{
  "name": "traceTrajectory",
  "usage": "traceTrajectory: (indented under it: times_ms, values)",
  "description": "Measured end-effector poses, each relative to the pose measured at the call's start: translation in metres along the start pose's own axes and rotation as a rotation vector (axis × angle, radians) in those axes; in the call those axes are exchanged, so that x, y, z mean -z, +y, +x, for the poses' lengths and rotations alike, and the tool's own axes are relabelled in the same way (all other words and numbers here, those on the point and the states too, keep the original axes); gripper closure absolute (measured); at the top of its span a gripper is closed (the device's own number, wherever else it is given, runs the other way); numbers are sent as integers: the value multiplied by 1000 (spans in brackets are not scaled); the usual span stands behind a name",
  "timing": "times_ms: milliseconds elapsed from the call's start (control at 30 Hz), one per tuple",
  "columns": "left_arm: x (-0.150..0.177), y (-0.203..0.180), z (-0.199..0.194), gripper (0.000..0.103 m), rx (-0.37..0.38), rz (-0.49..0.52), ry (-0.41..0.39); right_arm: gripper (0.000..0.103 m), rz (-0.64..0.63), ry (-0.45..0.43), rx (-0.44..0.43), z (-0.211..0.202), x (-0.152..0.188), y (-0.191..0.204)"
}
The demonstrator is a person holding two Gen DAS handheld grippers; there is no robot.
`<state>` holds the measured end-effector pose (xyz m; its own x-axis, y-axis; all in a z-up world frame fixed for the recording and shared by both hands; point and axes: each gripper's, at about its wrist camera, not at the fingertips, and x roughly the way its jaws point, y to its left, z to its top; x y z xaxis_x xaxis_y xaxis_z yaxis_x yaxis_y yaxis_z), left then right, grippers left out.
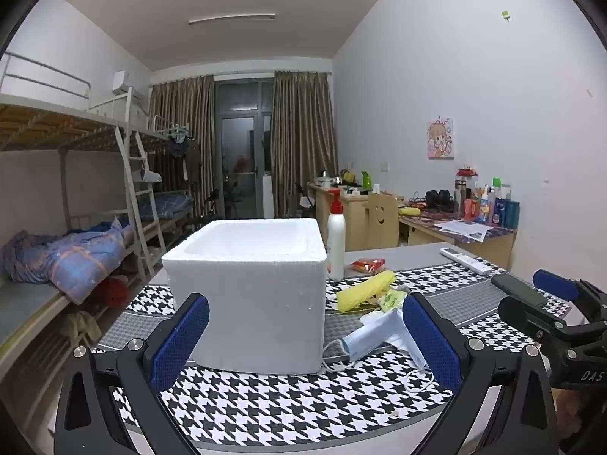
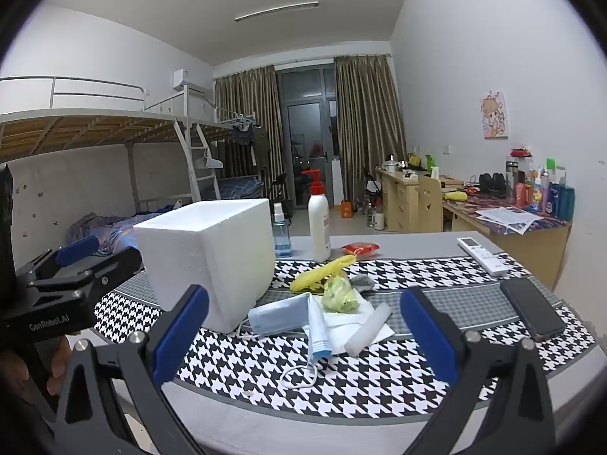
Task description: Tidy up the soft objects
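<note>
The table (image 2: 417, 398) fills the lower half of both views under a houndstooth cloth (image 2: 265, 375), its near edge curving along 6 o'clock. Bare cloth lies between the near edge and the things, giving both grippers room.

The foam box (image 1: 258, 303) stands open-topped and upright at centre in the left view, at 10 o'clock in the right view, white and square-cornered.

Just beside it, toward 3 o'clock in the left view, lies the soft pile. A pale blue mask (image 2: 280, 316) touches the box's foot, a second mask (image 2: 318, 335) droops toward 6 o'clock with its ear loop (image 2: 299, 377) on the cloth. A yellow cloth (image 2: 322, 273) lies at 12 o'clock of them, a green crumpled bag (image 2: 339, 294) on white tissue (image 2: 353, 322), a white foam strip (image 2: 368, 328) at 3 o'clock.

A phone (image 2: 531, 309) lies near the right edge, a remote (image 2: 481, 256) beyond it. A lotion bottle (image 2: 318, 223) and spray bottle (image 2: 281, 233) stand behind the box.

The left gripper (image 1: 303, 345) and right gripper (image 2: 303, 341) are spread wide, grasping nothing.
</note>
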<state>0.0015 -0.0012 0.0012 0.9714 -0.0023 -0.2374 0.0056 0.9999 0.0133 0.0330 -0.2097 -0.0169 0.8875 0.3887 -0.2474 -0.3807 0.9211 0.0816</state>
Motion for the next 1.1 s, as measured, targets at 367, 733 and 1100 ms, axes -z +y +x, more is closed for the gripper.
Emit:
traceTrajectory:
  times_ms: [367, 733, 1100]
  values:
    - [3, -1, 0, 1, 12, 3, 1, 1, -3, 1, 18, -4, -2, 0]
    - [2, -3, -2, 1, 20, 3, 2, 1, -8, -3, 21, -5, -2, 0]
    - [3, -5, 0, 1, 23, 10, 9, 1, -3, 0, 29, -5, -1, -1]
